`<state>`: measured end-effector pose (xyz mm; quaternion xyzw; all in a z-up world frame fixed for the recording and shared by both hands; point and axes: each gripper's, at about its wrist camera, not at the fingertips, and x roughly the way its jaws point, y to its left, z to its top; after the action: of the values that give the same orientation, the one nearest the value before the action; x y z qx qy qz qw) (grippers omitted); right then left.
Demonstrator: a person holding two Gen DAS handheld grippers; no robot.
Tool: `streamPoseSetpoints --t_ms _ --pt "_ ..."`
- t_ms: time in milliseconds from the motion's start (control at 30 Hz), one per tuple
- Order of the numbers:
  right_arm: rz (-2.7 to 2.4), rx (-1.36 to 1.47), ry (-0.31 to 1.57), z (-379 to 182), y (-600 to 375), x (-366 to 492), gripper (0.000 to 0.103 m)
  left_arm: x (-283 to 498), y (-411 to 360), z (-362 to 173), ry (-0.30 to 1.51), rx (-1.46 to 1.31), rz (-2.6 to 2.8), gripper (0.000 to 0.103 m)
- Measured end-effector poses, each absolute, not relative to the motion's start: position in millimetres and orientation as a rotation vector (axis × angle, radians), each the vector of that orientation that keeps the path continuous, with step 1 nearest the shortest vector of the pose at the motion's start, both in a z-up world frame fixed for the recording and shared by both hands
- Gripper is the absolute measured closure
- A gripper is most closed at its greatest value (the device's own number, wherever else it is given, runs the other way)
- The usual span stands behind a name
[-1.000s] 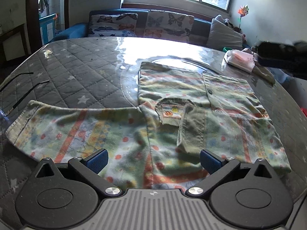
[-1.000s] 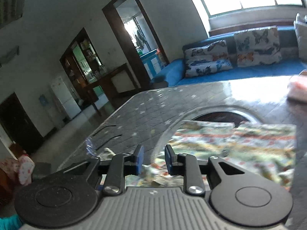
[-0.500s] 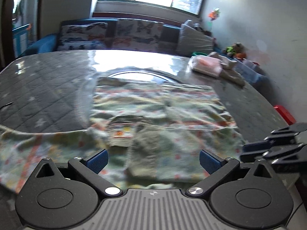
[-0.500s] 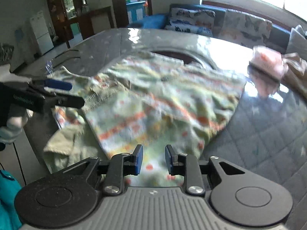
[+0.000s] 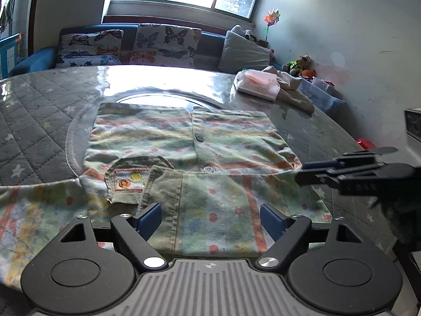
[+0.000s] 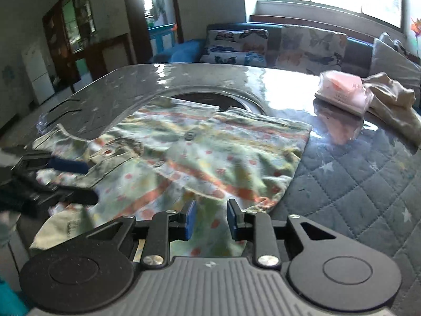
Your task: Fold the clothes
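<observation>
— Jaws first: the left gripper (image 5: 210,217) is spread wide but closing, with the collar end of the child's patterned cardigan (image 5: 205,158) between its pads, not yet pinched. The right gripper (image 6: 209,218) stands narrowly apart over the hem, nothing pressed.

— Which step?

— Reaching to take hold, I'd say. The cardigan lies flat on the quilted table (image 5: 34,121), 1 side already turned in. Next calls for pinching cloth, then lifting together.

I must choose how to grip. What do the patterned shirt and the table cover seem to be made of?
Patterned shirt: soft printed cloth, probably cotton, matte; it wrinkles, and the collar looks ribbed.
Table cover: quilted grey fabric with stitched diamonds, apparently under a clear glossy film, since it reflects the window.
</observation>
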<state>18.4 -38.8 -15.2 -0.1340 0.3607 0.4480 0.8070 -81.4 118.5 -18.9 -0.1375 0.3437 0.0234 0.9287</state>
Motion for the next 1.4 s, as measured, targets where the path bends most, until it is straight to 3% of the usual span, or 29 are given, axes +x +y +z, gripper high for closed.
streamPoseSetpoints --t_ms 167,467,733,1100,1267,1400 --pt "0.926 -0.281 0.809 -28.9 -36.0 26.3 0.077 -79.1 118.7 -29.2 0.731 -0.287 0.038 0.019" --pt "1.061 -0.358 0.697 -10.1 -12.6 -13.1 0.055 -107.9 139.9 -13.5 0.670 -0.333 0.116 0.018" --pt "1.166 -0.451 0.722 -32.1 22.6 -40.2 0.051 -152.7 193.0 -8.8 0.642 -0.379 0.366 0.018" --pt "1.162 -0.406 0.693 -19.0 14.8 -42.4 0.047 -201.0 286.7 -10.3 0.594 -0.423 0.855 0.019" --pt "1.156 -0.389 0.704 -20.9 12.0 -43.5 0.047 -203.4 314.1 -19.1 0.603 -0.471 0.924 0.041" --pt "1.147 -0.375 0.705 -20.0 7.8 -43.8 0.047 -204.6 327.0 -26.0 0.604 -0.515 0.944 0.045"
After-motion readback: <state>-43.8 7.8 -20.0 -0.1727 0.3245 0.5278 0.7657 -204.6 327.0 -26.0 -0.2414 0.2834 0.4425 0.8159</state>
